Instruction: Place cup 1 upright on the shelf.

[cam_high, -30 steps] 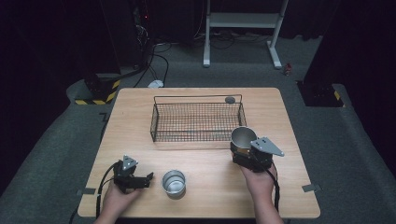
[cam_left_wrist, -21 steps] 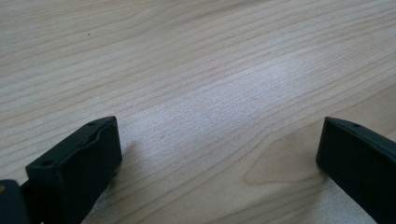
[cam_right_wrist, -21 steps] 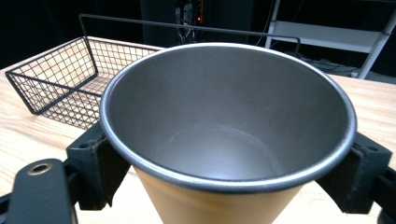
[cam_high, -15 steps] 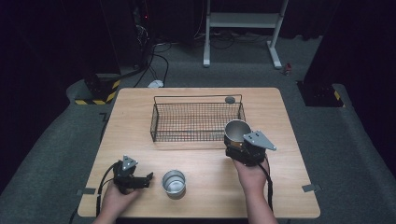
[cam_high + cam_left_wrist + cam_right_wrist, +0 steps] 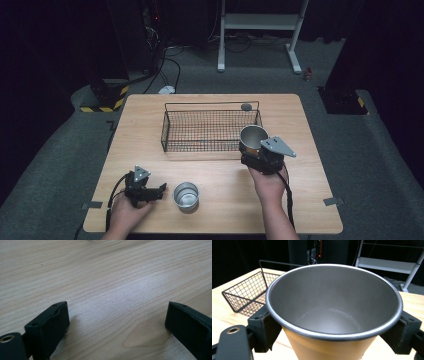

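A steel cup (image 5: 252, 136) hangs a little above the table at the front right corner of the wire basket (image 5: 212, 104), with my right gripper (image 5: 253, 151) shut on it. In the right gripper view the cup (image 5: 334, 302) sits upright and empty between the pads (image 5: 263, 330) of my right gripper (image 5: 334, 332). A second steel cup (image 5: 186, 195) stands on the table near the front edge. Just left of it rests my left gripper (image 5: 161, 189), pointing at it. Its jaws have just been closing, and in the left gripper view my left gripper (image 5: 117, 322) stands open over bare wood.
The black wire basket is empty and takes up the middle back of the wooden table (image 5: 225, 170). A small dark round thing (image 5: 246, 106) lies behind the basket's far right corner. Grey floor with cables and a white frame (image 5: 260, 22) lies beyond.
My right gripper has carried its cup up and to the left, closer to the basket's front right corner. The left hand and the cup beside it have stayed put.
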A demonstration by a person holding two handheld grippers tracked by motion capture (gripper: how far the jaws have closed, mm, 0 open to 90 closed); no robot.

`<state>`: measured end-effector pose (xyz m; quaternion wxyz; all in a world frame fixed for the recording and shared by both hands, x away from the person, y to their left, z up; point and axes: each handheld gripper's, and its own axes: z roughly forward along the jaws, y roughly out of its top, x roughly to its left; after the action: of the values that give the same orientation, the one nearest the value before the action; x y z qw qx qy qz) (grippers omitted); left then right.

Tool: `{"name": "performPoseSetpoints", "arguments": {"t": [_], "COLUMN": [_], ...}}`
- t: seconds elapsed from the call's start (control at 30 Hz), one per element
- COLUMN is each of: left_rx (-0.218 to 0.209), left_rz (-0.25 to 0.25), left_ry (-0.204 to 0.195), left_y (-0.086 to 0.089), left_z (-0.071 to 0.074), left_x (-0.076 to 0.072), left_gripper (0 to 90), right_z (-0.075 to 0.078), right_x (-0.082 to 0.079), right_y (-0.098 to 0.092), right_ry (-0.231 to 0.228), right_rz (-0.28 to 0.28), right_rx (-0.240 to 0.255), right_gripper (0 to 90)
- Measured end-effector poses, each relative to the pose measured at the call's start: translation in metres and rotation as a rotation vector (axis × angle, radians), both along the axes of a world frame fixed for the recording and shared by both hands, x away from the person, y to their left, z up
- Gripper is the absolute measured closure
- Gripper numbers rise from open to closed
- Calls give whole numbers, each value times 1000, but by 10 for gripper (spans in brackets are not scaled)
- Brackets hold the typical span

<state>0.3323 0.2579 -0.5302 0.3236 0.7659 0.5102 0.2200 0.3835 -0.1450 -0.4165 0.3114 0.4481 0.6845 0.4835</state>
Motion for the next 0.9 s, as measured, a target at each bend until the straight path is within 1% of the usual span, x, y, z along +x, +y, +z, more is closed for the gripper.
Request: {"name": "performPoseSetpoints", "arguments": {"t": [0.1, 0.17, 0.23, 0.27, 0.3, 0.47, 0.5, 0.63, 0.8, 0.83, 0.9], "left_rx": [1, -2, 6, -4, 1, -2, -2, -2, -2, -2, -2], "left_rz": [-1, 1, 2, 10, 8, 8, 8, 8, 8, 8, 9], "left_ry": [3, 4, 4, 6, 5, 10, 10, 11, 10, 10, 9], "left_y": [1, 1, 1, 0, 1, 0, 0, 0, 0, 0, 0], "left_z": [0, 0, 0, 0, 0, 0, 0, 0, 0, 0, 0], "left_x": [0, 1, 1, 1, 2, 2, 2, 2, 2, 2, 2], "left_gripper": [55, 51, 49, 41, 39, 24, 23, 23, 23, 23, 23], "right_z": [4, 7, 8, 11, 12, 16, 16, 19, 19, 19, 19], "right_x": [5, 9, 11, 15, 16, 27, 27, 40, 54, 54, 59], "right_y": [1, 3, 4, 6, 7, 12, 12, 20, 26, 26, 28], "right_ry": [-5, -3, -5, -9, -8, -6, -6, -3, 7, 7, 7], "right_rz": [3, 5, 3, 4, 4, 2, 2, 6, 9, 9, 2], "right_rx": [-2, -13, -16, -11, -8, -12, -12, -22, -23, -23, -24], "right_gripper": [139, 139, 139, 139, 139, 139, 139, 139, 140, 140, 139]}}
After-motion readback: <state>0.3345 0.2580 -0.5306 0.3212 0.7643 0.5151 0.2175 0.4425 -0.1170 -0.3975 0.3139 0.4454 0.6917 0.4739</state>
